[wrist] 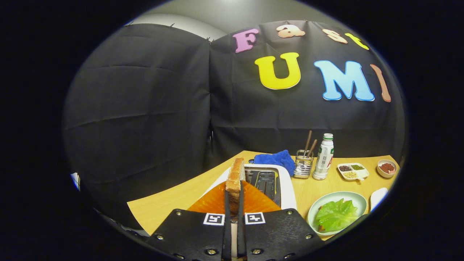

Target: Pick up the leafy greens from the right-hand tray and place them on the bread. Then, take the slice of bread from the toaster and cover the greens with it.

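One slice of bread (235, 174) stands edge-on between the gripper (234, 197) fingers, both pressing its faces, above the toaster (286, 185). Its long axis runs upright — crust top pointing up. The greens (336, 214) lie on a plate (319, 206), probably over bread. Keep the squeeze light; tip the slice flat before lowering.

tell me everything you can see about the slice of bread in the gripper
The slice of bread stands upright on edge between the gripper fingers, which are shut on its two flat faces. Its narrow crust edge faces the camera, toasted golden brown and rough, darker lower down. Its upper part rises above the fingertips. It is held over the white toaster, clear of its open slots, with an orange surface behind its lower part. Nothing else visibly touches it.
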Motion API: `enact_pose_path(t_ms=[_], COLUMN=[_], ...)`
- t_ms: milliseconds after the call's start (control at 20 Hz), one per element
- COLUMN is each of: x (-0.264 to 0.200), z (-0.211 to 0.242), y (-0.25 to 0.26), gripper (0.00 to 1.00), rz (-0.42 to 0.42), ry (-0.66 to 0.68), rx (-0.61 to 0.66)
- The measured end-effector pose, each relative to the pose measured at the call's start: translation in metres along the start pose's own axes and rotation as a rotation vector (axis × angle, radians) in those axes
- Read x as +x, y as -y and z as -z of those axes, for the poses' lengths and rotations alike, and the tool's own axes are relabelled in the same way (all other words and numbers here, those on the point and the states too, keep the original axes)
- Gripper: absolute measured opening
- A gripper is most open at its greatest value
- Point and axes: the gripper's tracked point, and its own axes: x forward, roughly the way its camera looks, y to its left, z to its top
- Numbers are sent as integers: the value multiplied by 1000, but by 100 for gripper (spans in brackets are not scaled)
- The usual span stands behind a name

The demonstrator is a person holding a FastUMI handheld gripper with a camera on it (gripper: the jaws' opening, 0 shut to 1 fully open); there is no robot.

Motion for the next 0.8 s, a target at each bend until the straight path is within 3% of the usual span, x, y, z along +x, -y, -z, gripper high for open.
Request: enact_pose_path(t_ms=[800], x=[-24], z=[-62], y=[4], gripper=[6], rz=[-54], ry=[69], rx=[43])
